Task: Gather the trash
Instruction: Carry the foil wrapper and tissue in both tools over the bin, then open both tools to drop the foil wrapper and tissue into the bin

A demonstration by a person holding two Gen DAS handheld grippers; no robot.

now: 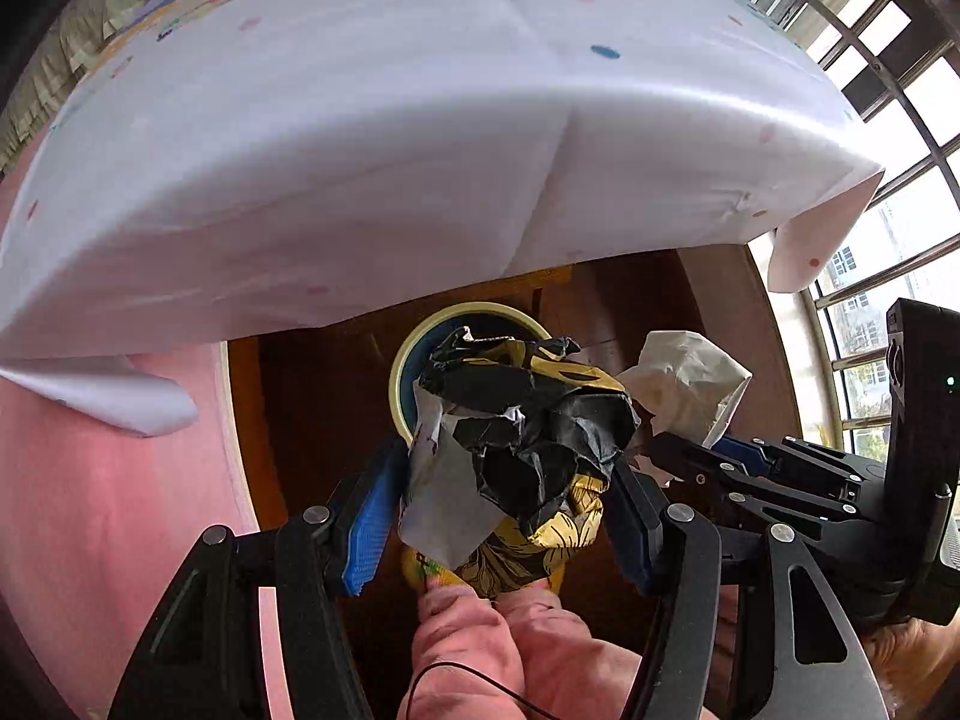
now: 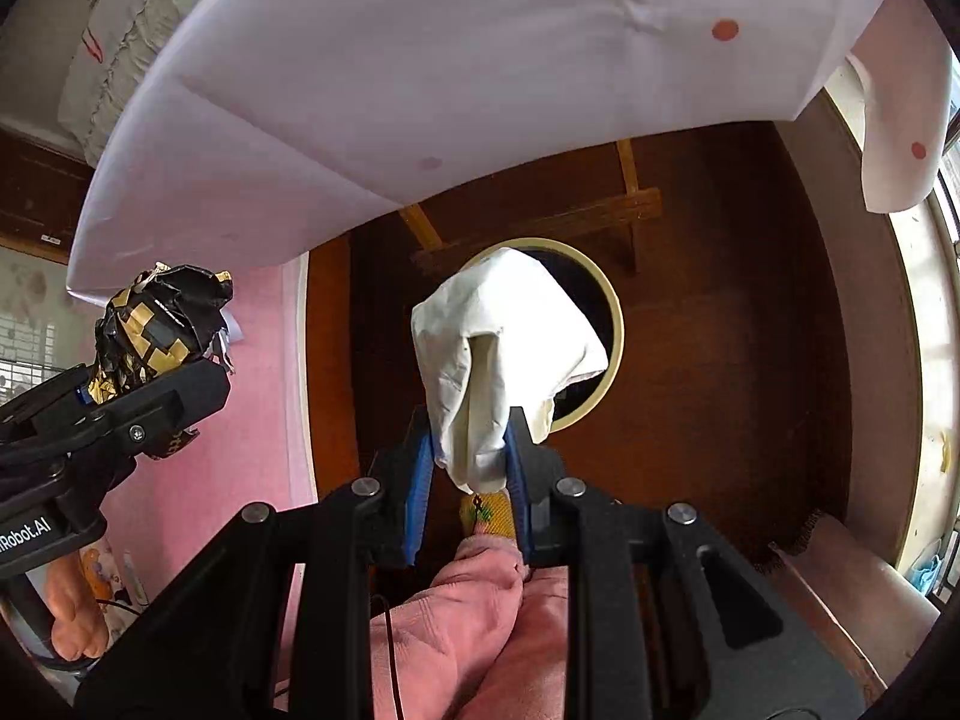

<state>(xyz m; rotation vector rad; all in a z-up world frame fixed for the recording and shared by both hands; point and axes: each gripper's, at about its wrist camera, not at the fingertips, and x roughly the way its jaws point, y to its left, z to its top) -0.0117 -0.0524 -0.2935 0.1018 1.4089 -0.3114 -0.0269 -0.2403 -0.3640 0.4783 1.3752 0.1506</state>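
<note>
Left claw [image 1: 510,480] clamped on a crumpled wrapper [image 1: 528,438]. Right claw [image 2: 468,462] clamped on a white tissue [image 2: 504,348]. Both held side by side, pointing downward; pink sleeves [image 2: 468,618] below.

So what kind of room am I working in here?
Probably a lived-in home: a table under a dotted white cloth, dark wooden floor with a round bin on it, and a barred window.
</note>
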